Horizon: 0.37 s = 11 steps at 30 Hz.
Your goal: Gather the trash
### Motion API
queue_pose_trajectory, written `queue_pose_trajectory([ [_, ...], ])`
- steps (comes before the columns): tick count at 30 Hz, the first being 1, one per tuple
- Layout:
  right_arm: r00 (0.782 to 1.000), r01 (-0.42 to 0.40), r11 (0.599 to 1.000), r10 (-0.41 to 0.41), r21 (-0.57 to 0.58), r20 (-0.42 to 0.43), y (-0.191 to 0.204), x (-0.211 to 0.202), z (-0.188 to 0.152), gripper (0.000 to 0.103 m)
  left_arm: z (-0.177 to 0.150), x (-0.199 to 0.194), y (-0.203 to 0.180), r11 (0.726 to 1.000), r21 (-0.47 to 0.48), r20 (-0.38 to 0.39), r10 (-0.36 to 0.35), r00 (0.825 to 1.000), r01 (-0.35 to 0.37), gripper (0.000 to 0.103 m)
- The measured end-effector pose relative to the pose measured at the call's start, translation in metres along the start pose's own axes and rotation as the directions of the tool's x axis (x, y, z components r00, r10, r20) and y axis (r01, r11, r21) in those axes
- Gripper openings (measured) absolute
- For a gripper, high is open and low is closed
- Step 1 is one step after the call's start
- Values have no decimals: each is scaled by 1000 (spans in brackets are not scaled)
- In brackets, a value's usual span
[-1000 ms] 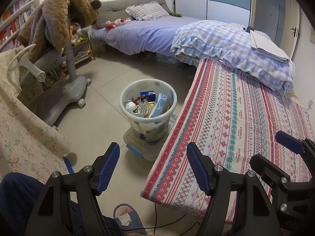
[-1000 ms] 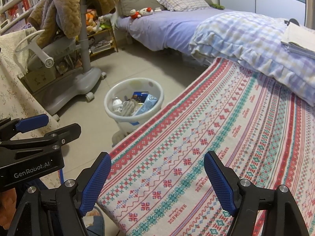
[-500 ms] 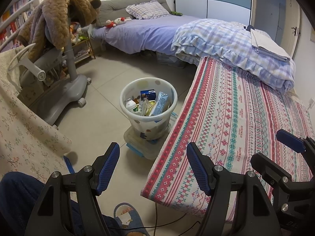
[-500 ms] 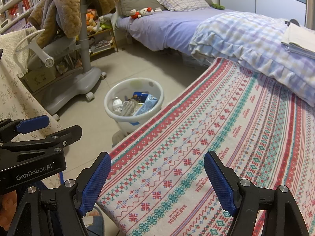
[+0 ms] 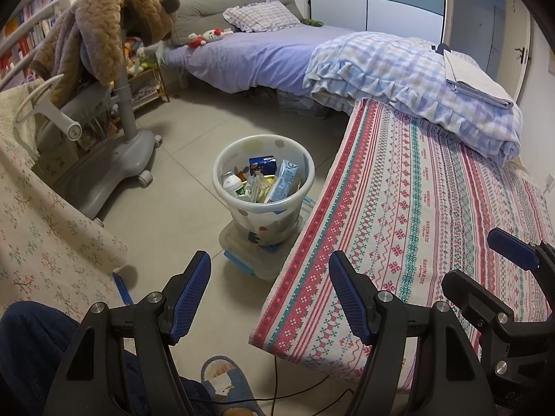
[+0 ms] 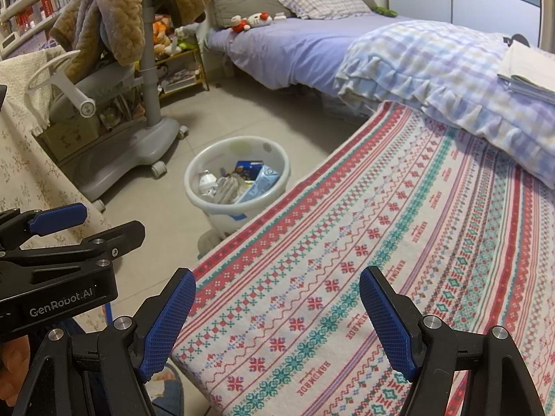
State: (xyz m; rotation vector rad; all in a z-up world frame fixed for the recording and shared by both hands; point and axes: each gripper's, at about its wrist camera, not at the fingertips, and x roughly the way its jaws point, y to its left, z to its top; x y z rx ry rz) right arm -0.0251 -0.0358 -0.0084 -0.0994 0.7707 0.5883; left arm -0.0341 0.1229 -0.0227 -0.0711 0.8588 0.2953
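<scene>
Nearest to us, the left gripper (image 5: 269, 294) hangs with its jaws wide apart and nothing between them, over the floor at the corner of the patterned tabletop (image 5: 416, 215). Our right gripper (image 6: 275, 319) sits above that same striped cloth, jaws spread just as wide, nothing held. Below we glimpse a slipper (image 5: 229, 381) and a dark trouser leg (image 5: 31, 339). Just past the tabletop's edge we find the white trash bin (image 5: 263, 204), perched on a clear plastic box (image 5: 256, 260) on the floor; inside it are a blue carton (image 5: 284, 180), a small bottle (image 5: 234, 185) and wrappers. Further back, a grey chair (image 5: 104, 131) draped with a brown plush coat (image 5: 100, 31), then the purple bed (image 5: 263, 59) with its checked quilt (image 5: 416, 79).
</scene>
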Motion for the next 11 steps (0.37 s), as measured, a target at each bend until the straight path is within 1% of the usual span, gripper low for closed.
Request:
queue_pose_trajectory([
  [11,1000,1,1000,-1,0,0,1,0,0,82,-1,3,0,1000,-2,-9,14,1000,-14,73],
])
